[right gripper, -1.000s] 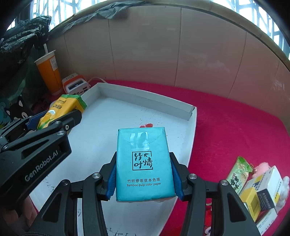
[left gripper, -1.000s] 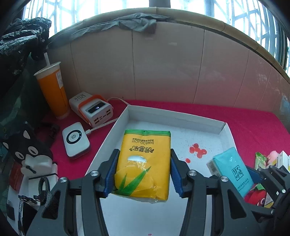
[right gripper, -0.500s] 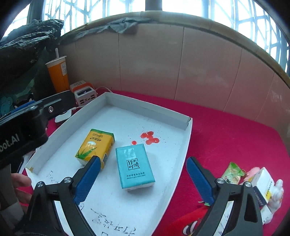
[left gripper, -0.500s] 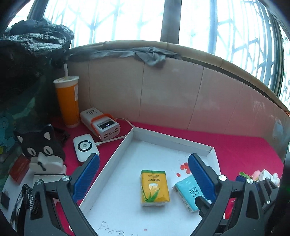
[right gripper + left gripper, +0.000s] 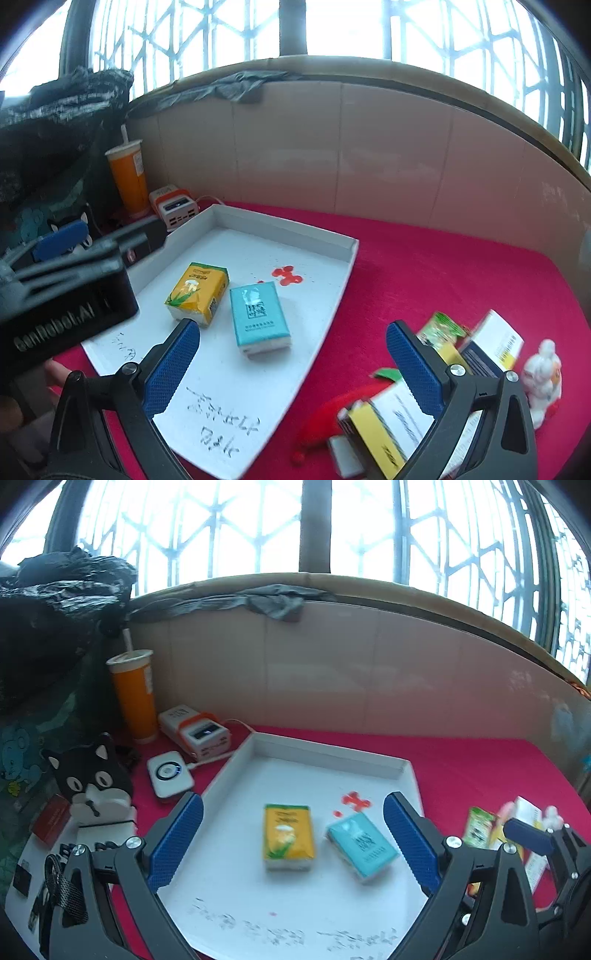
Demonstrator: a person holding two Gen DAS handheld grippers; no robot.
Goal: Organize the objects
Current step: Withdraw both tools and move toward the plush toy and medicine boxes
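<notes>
Both sets of fingers are spread wide apart with nothing between them: my left gripper (image 5: 291, 843) hangs above the near part of the white tray (image 5: 328, 751), and my right gripper (image 5: 291, 363) sits over the tray's right edge and the red surface (image 5: 443, 266). Inside the tray I see the yellow tissue pack (image 5: 288, 836) lying flat, with the teal tissue pack (image 5: 362, 844) just beside it on its right, the two apart by a narrow gap. Red blotches (image 5: 287, 276) mark the tray floor behind them. From the right wrist view, a cluster of small boxes (image 5: 476, 343) and a white figurine (image 5: 542, 380) lies on the cloth to the right of the tray. Left of the tray stand an orange cup (image 5: 133, 694), a power bank (image 5: 195, 731) and a black cat holder (image 5: 88, 775).
</notes>
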